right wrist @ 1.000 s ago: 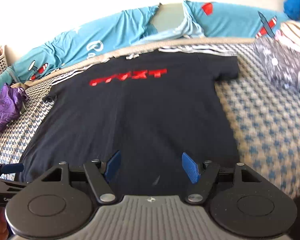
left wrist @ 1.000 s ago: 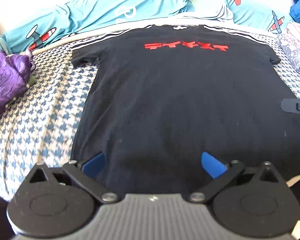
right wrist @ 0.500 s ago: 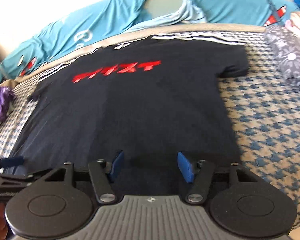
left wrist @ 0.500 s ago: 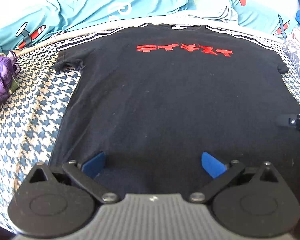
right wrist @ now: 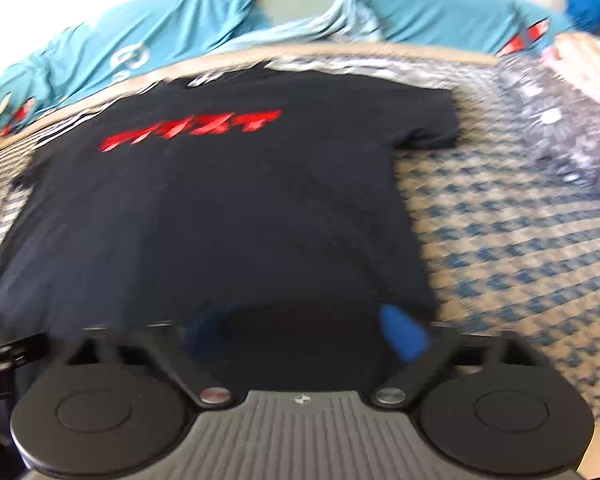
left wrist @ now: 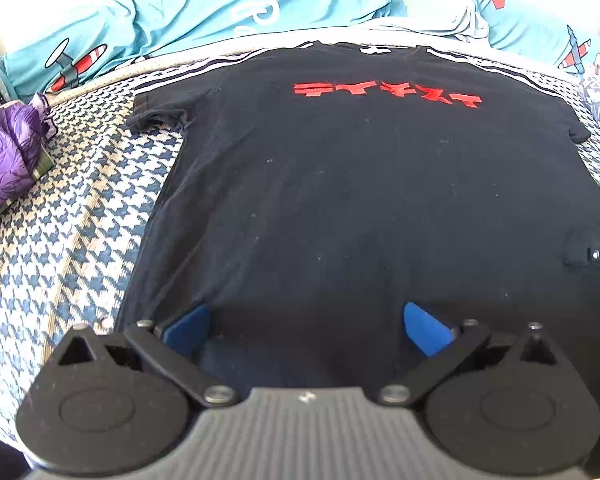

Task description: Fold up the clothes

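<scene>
A black T-shirt (left wrist: 360,184) with red lettering and white shoulder stripes lies flat on the bed, collar away from me; in the right wrist view the same T-shirt (right wrist: 220,208) is blurred. My left gripper (left wrist: 308,326) stands open over the shirt's bottom hem near its left corner, nothing pinched. My right gripper (right wrist: 306,332) hovers over the hem at the right corner, its jaws opening wide, with only the flat cloth beneath them. The right gripper's tip (left wrist: 596,254) shows at the left wrist view's right edge.
The bed has a blue-and-cream houndstooth cover (left wrist: 68,232). A turquoise quilt with aeroplane prints (left wrist: 220,8) lies bunched at the far side. A purple garment (left wrist: 4,152) sits at the left. Grey floral clothes (right wrist: 560,136) are piled at the right.
The right gripper's jaws narrowed a little, then spread wide; that view has gone blurred. Both grippers came a little lower over the hem. The shirt lies as before.
</scene>
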Demonstrator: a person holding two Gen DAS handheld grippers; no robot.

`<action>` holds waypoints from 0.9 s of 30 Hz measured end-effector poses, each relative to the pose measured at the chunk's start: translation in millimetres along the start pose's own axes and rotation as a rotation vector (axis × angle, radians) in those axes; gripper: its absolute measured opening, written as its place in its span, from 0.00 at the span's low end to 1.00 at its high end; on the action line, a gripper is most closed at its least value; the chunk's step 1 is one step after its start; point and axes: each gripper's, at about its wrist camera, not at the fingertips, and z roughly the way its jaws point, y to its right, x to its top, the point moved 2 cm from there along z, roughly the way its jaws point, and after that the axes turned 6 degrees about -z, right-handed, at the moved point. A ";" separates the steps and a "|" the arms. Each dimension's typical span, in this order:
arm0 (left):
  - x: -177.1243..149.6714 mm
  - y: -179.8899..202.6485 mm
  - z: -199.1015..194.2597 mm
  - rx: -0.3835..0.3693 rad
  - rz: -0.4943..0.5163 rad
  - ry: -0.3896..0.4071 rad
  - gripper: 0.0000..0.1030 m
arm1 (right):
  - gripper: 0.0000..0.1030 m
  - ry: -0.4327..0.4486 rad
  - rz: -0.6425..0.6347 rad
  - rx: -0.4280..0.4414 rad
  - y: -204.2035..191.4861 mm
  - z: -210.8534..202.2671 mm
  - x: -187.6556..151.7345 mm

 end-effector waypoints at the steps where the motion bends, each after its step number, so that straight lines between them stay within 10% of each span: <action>1: -0.1 0.0 -0.2 0.001 -0.001 -0.002 1.00 | 1.00 -0.003 -0.001 -0.005 -1.4 -0.3 -0.7; 27: 13.9 4.1 6.5 0.017 0.004 -0.102 1.00 | 1.00 -0.073 -0.086 -0.072 -11.8 2.9 2.3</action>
